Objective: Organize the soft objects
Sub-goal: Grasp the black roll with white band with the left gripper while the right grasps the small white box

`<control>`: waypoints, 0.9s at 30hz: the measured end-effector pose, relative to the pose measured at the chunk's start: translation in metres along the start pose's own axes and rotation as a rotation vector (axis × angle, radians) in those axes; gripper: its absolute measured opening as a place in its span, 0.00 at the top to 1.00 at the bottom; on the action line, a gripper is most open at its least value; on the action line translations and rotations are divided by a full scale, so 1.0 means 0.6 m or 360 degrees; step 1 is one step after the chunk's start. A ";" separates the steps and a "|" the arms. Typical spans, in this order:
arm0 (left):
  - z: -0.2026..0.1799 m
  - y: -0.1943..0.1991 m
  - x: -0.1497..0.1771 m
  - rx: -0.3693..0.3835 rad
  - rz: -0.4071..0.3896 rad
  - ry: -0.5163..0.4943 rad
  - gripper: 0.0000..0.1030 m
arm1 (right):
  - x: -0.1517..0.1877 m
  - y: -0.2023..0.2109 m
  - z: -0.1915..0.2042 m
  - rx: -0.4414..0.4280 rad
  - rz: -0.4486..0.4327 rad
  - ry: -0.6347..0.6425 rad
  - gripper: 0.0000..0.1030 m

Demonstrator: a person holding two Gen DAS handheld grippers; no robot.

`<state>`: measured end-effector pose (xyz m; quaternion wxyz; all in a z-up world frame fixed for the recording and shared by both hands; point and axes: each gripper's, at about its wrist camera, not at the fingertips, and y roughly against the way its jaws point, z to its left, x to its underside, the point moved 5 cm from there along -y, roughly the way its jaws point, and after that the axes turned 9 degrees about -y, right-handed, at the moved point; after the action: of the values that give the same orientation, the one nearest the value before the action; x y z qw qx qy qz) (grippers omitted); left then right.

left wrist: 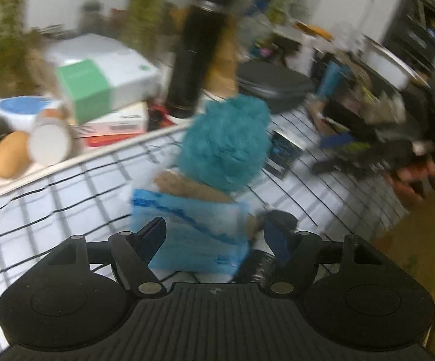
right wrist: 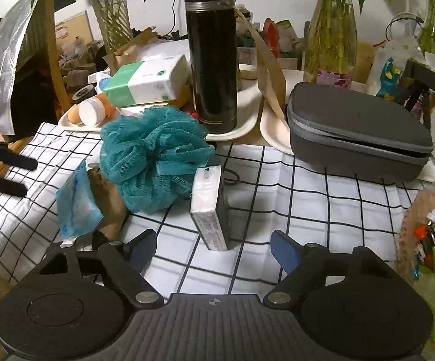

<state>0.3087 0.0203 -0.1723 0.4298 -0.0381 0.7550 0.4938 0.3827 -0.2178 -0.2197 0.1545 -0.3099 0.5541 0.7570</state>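
Checked cloth (right wrist: 292, 186) covers table. Right gripper (right wrist: 214, 248): jaws apart, empty, small tissue pack (right wrist: 209, 207) standing just ahead. Left gripper (left wrist: 214, 234): jaws apart around blue pack (left wrist: 193, 228); contact unclear. Teal bath pouf (right wrist: 154, 159) beyond; black flask (right wrist: 211, 54) behind.

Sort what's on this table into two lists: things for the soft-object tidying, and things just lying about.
For the job:
teal bath pouf
blue tissue pack
small upright tissue pack

Lying about:
black flask
grey zip case
green-and-white tissue box
glass vase of stems
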 end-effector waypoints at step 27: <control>-0.084 -0.113 0.032 0.0301 0.0264 -0.0422 0.64 | -0.026 -0.062 0.013 0.0086 -0.0021 0.0006 0.74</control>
<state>0.2987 -0.0463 -0.2265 0.4850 0.1302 0.7354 0.4550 0.4139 -0.1964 -0.2356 0.1668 -0.3107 0.5726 0.7401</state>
